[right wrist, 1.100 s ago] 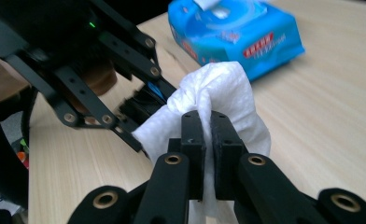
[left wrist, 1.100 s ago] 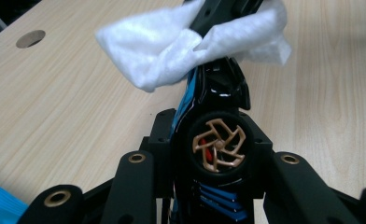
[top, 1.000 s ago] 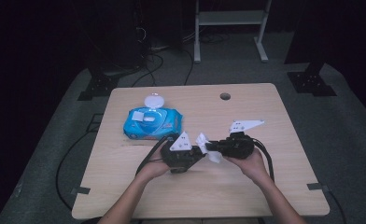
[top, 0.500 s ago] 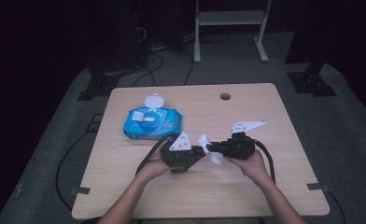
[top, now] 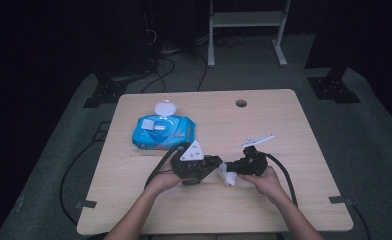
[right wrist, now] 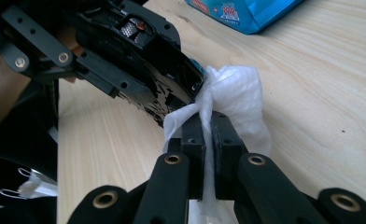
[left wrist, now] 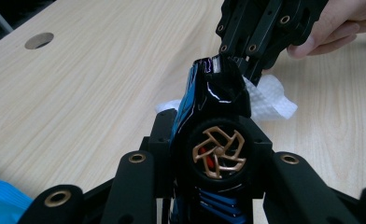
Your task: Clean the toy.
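On the wooden table (top: 284,200), the right gripper (right wrist: 208,122) pinches a soft, limp wipe (right wrist: 237,88) against the glossy toy car (left wrist: 217,116) clamped in the left gripper (left wrist: 214,154).

Both grippers are black w/ brass-ringed screw holes along the arms. Left gripper (top: 211,163) has a grey three-cornered plate on top; right gripper (top: 232,168) trails a thick black cable. Forearms bare, no sleeves.

Glossy black toy car (left wrist: 218,121) — bronze wheel; white wipe (right wrist: 237,100); blue pack (top: 163,131).
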Tool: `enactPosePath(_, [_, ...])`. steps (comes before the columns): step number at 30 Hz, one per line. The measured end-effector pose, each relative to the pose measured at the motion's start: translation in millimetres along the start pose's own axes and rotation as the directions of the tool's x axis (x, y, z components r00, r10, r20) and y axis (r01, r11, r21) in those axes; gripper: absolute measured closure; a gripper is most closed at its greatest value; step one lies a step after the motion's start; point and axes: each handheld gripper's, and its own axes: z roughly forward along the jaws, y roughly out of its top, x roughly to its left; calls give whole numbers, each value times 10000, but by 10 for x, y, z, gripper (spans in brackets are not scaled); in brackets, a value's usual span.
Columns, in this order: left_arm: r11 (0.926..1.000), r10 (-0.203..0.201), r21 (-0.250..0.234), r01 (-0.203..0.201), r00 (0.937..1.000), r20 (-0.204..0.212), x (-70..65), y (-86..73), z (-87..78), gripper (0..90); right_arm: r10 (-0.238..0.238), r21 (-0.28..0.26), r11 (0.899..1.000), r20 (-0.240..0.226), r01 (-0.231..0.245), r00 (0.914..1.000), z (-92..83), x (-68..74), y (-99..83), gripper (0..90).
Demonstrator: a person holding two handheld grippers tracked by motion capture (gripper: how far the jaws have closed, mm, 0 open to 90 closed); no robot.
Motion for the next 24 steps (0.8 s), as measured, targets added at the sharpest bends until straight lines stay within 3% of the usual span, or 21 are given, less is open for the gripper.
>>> enactPosePath(4, [9992,-42,-386,41,10000,-23,0,42,-15,651,277,-385,9988,-416,-293,9988,-101,-10,46,851])
enactPosePath(11, [9949,-59,-1009,59,10000,3,-21,108,-29,658,63,-1010,9948,-718,-135,9974,-284,47,129,851])
enactPosePath(20, [9882,-264,-1504,288,9995,179,3,72,-51,658,-361,-1261,9916,-575,286,9977,-340,156,202,852])
enactPosePath(24, [9805,-639,-1845,683,9975,298,26,-2,-100,655,-608,-1093,9925,-477,553,9970,-316,197,255,851])
